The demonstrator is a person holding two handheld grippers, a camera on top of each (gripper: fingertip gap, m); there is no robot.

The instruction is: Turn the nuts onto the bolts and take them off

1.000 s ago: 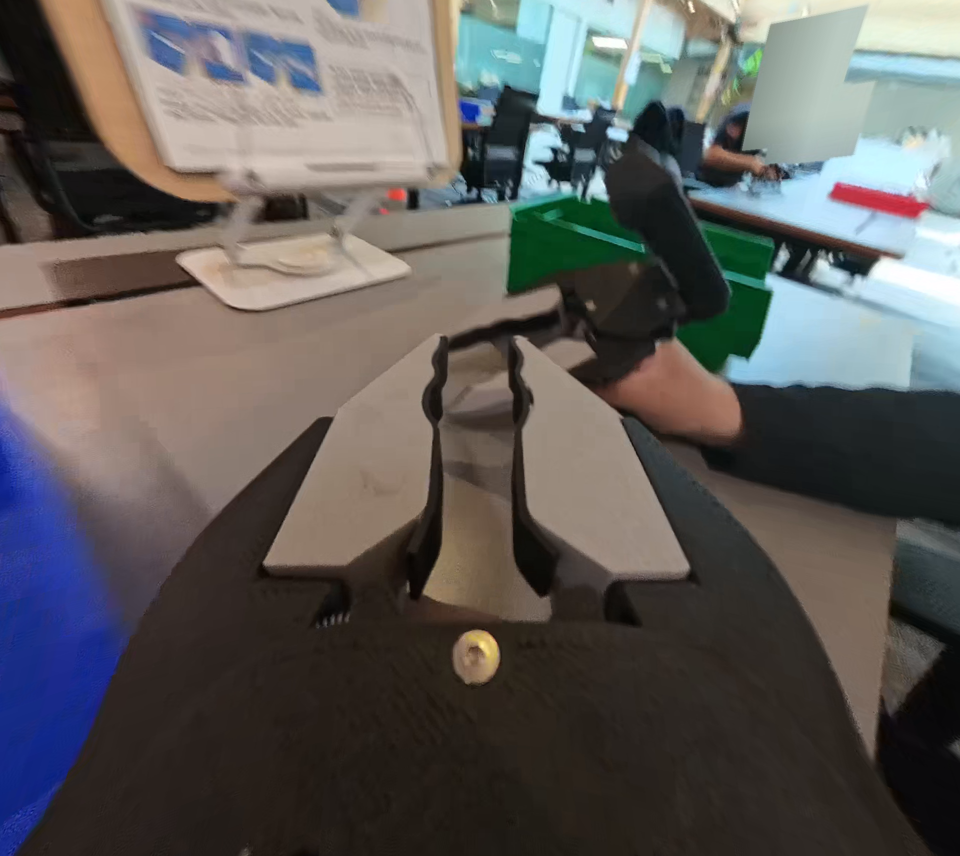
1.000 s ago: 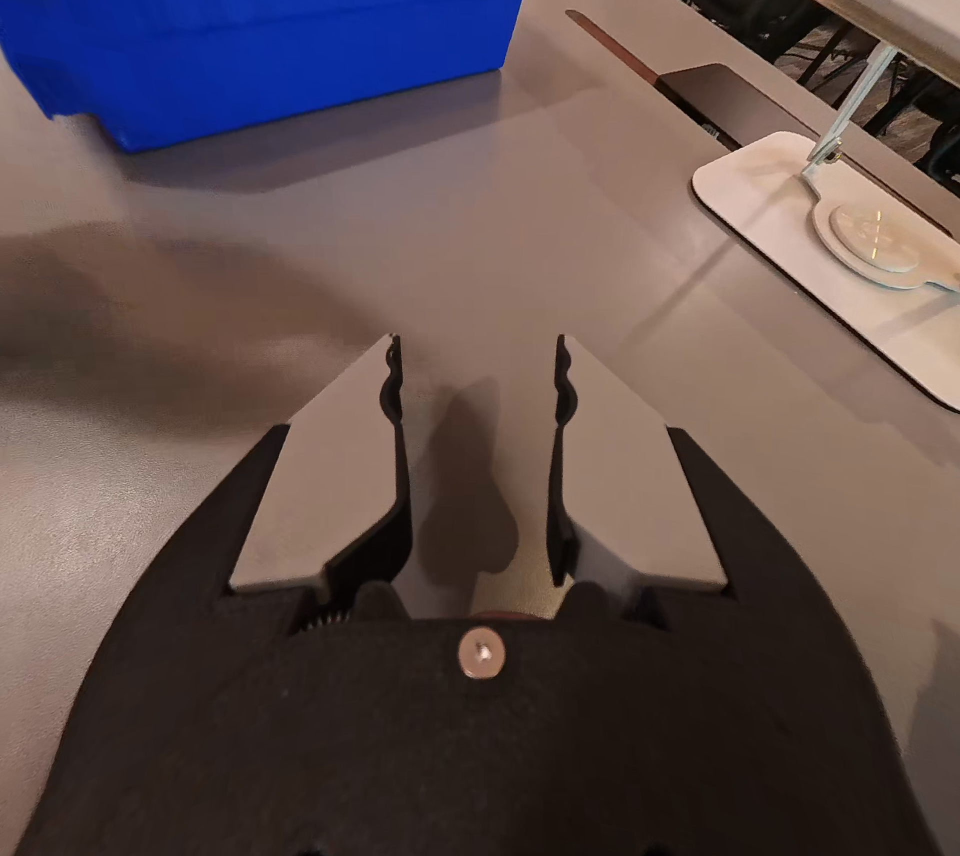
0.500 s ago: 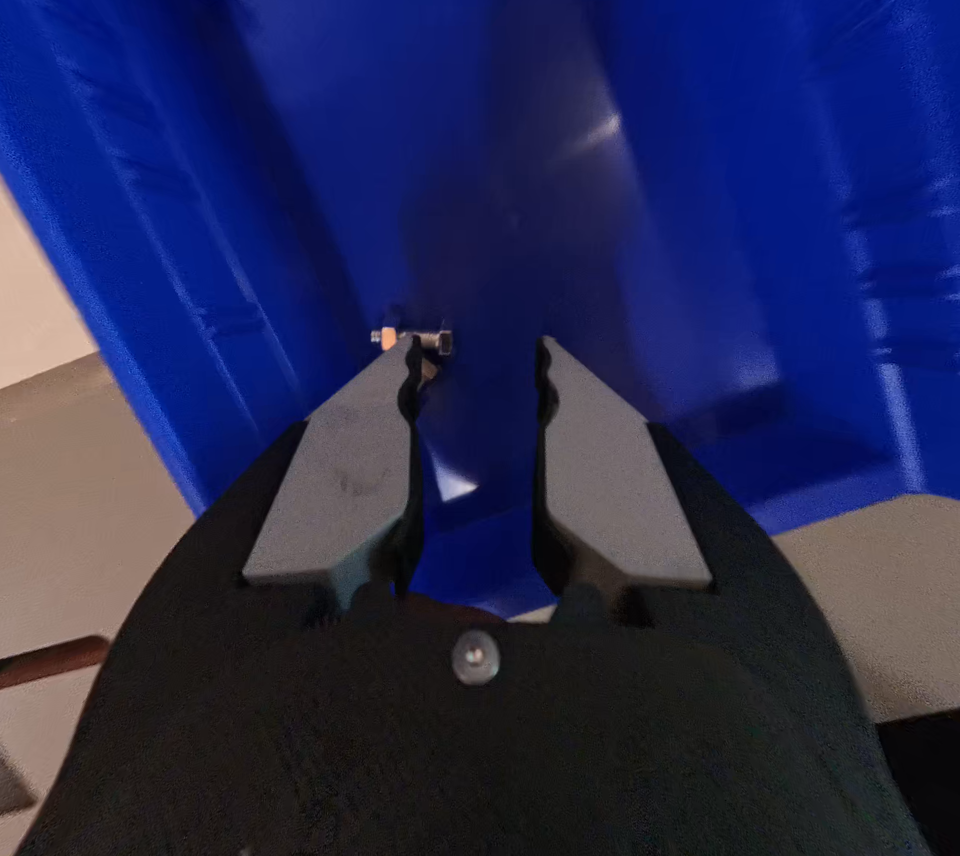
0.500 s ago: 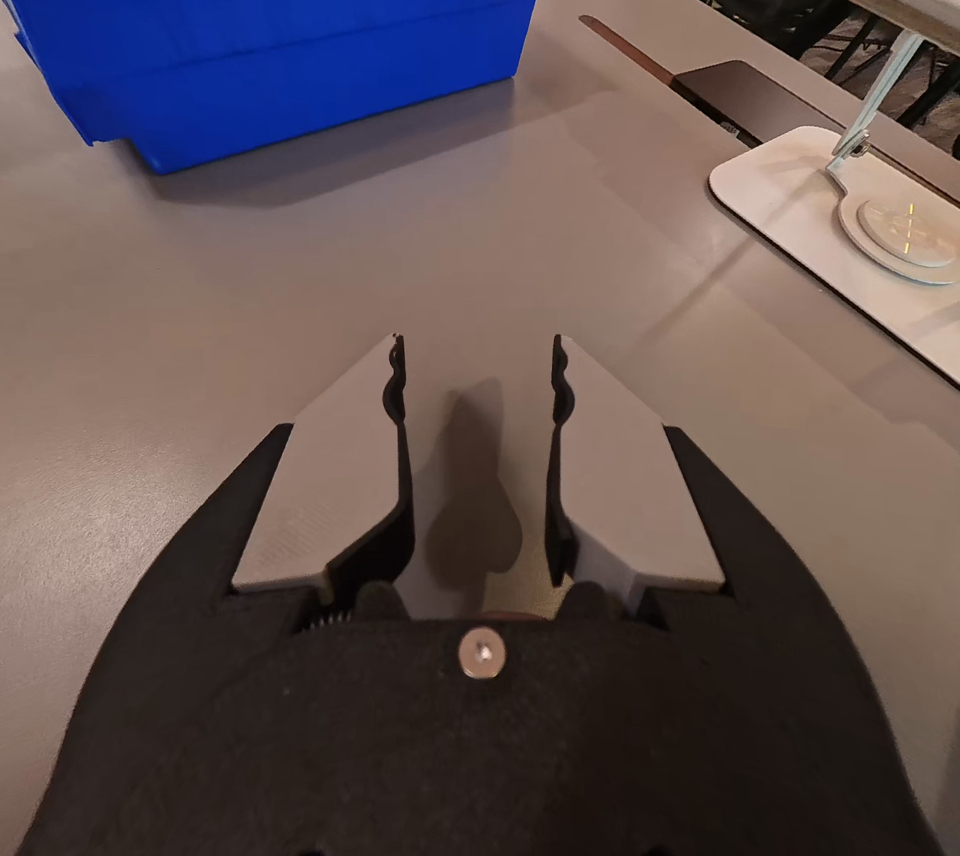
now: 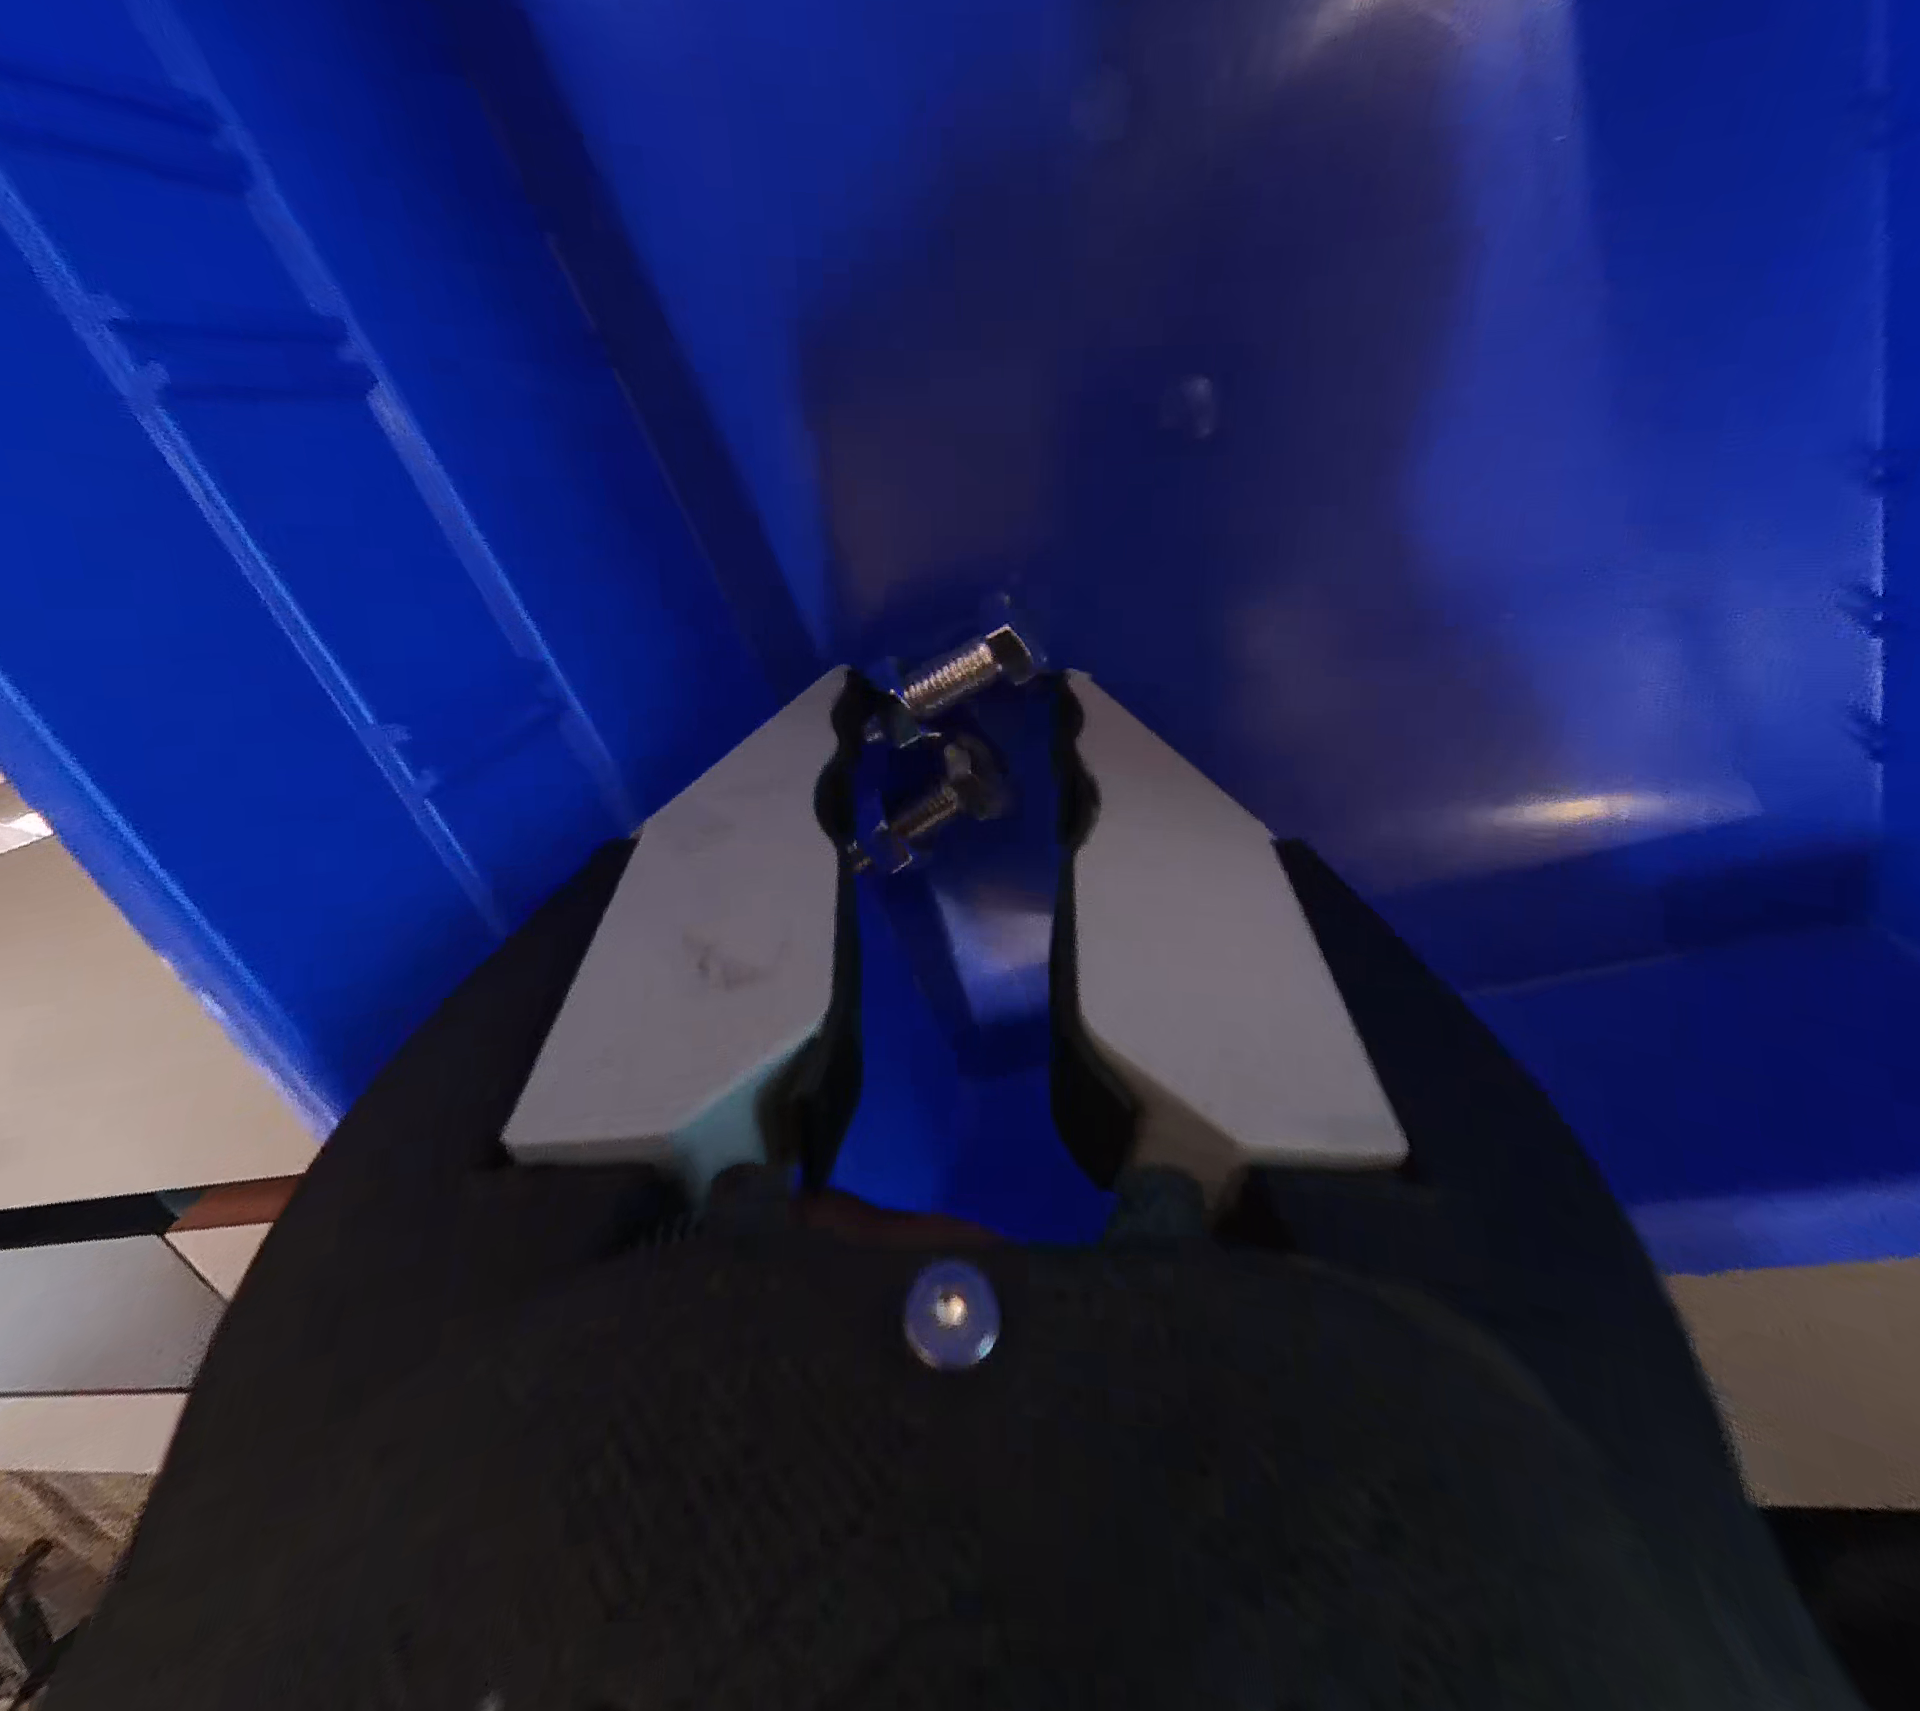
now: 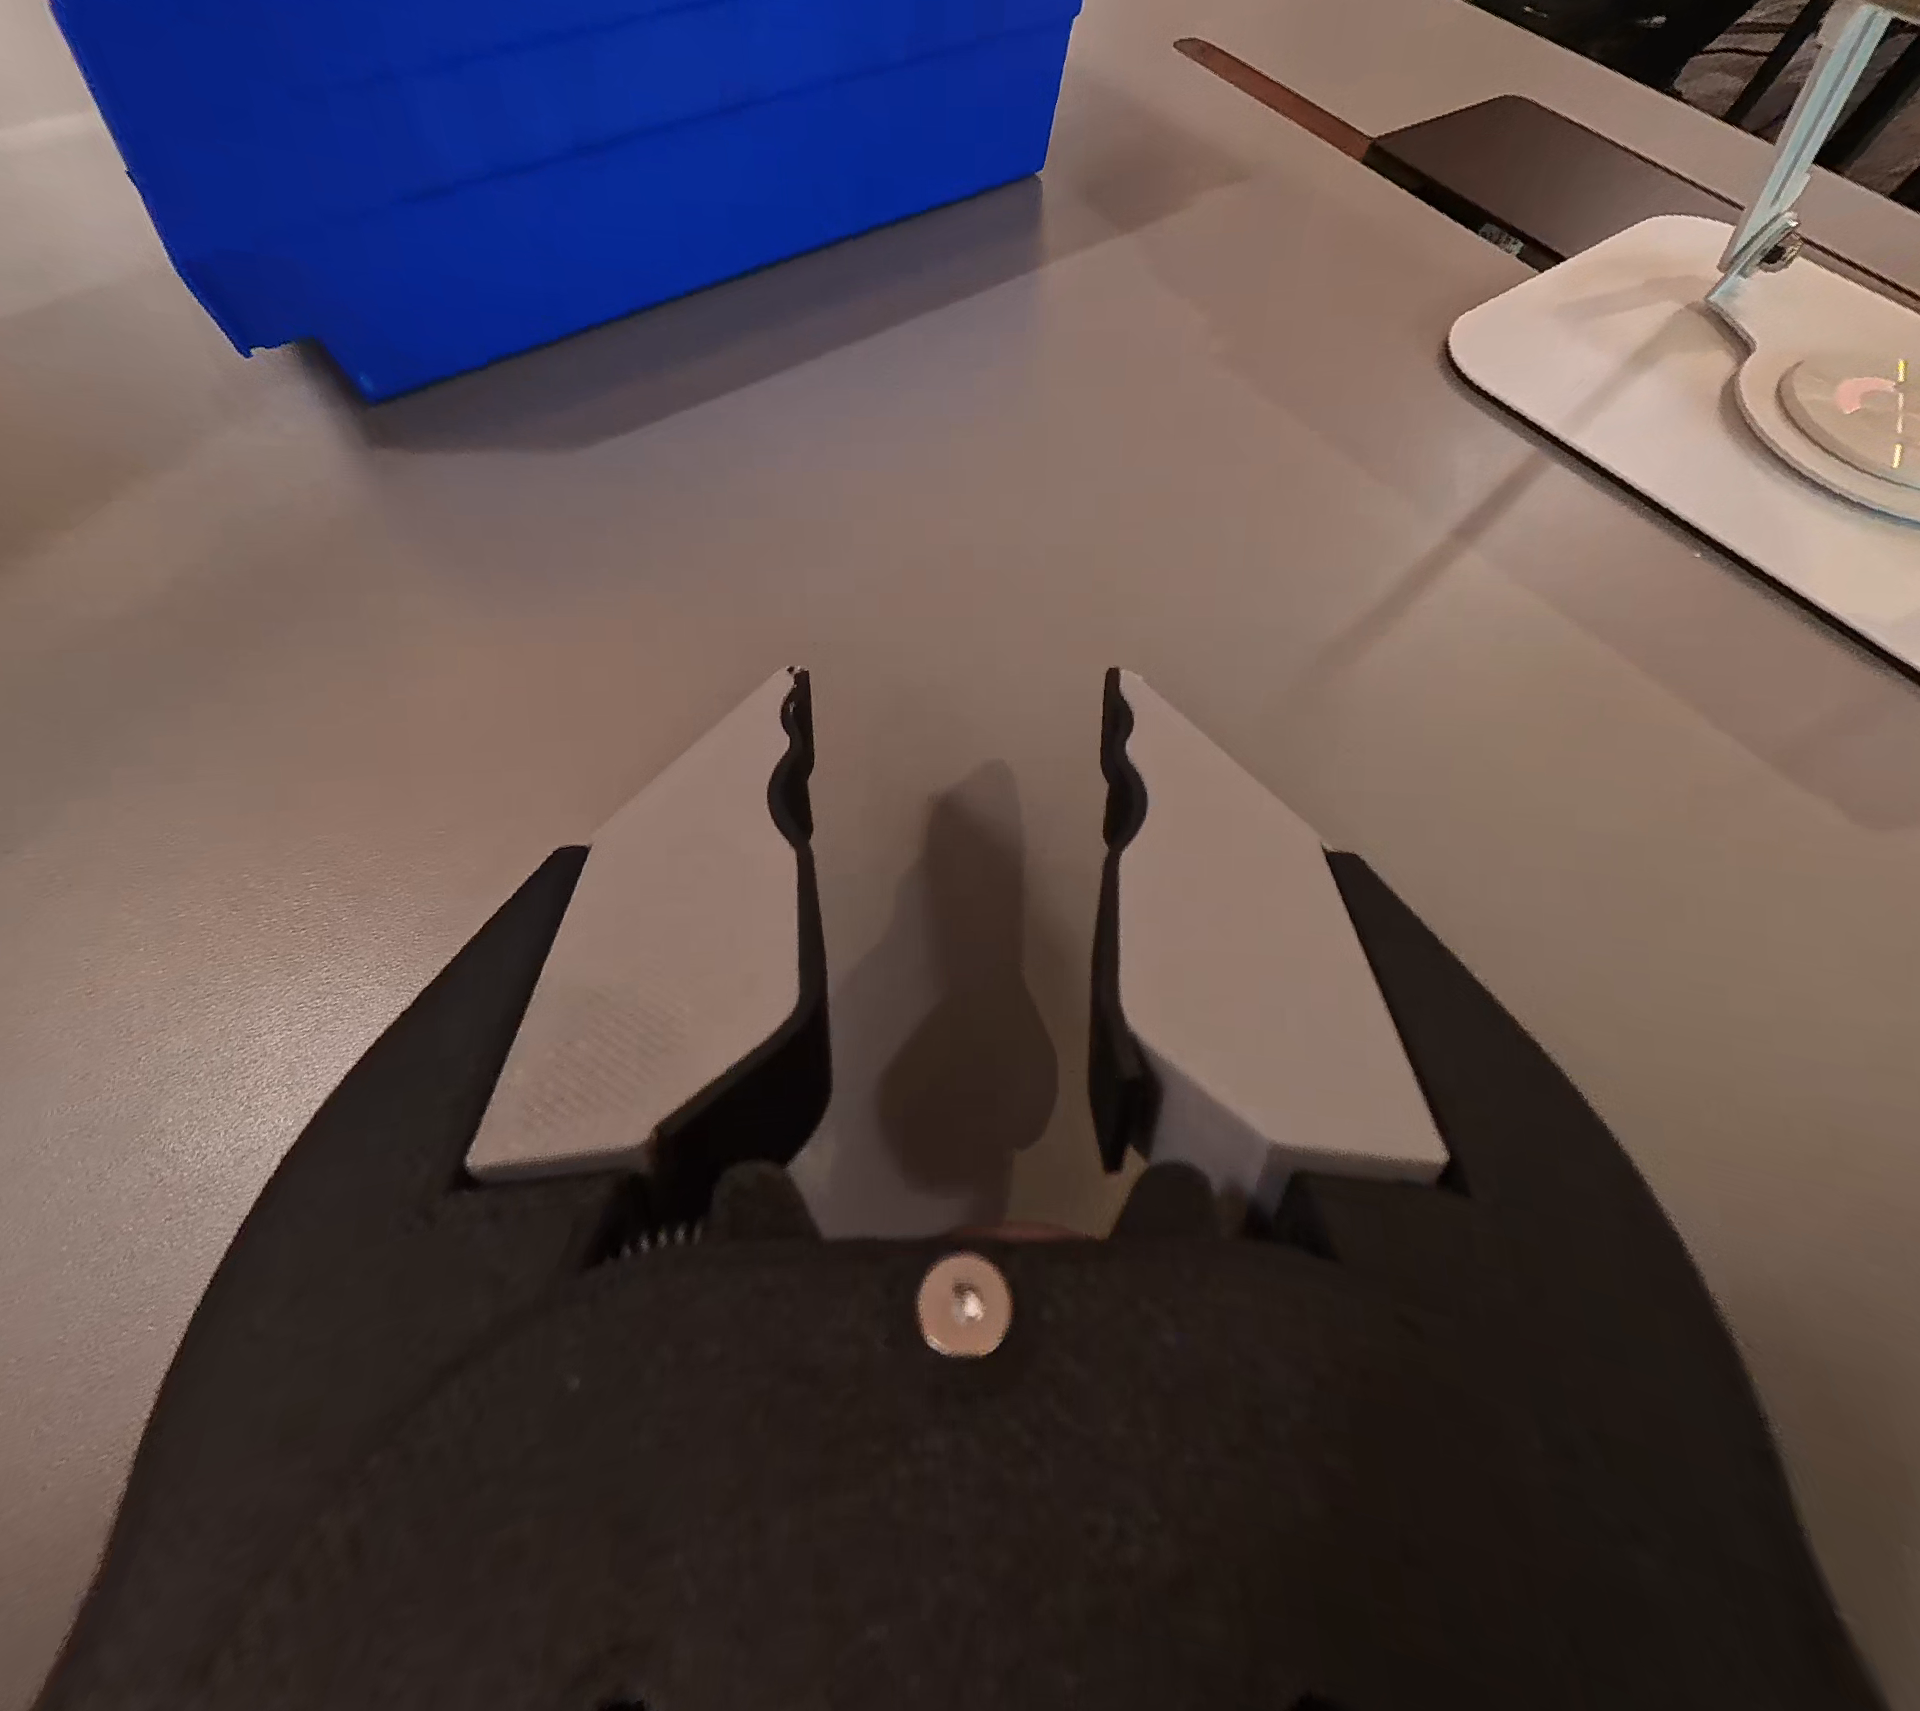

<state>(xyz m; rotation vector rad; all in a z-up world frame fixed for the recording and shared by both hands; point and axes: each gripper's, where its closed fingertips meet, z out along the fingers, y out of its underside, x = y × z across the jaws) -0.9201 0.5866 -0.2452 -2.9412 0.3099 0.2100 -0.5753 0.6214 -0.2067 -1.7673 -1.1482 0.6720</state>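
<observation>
Lying on the floor of the blue bin (image 5: 1143, 207), two bolts (image 5: 961, 672) sit between the spread fingers (image 5: 727, 913) of the left gripper (image 5: 951, 695), their near ends partly hidden; no nuts can be made out. At 11 o'clock in the right wrist view the bin stands on the counter (image 6: 935, 518), where the right gripper (image 6: 956, 695) hovers, spread and empty.

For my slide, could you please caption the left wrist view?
Open left gripper reaches into the blue bin, fingertips flanking two bolts on its floor.
</observation>
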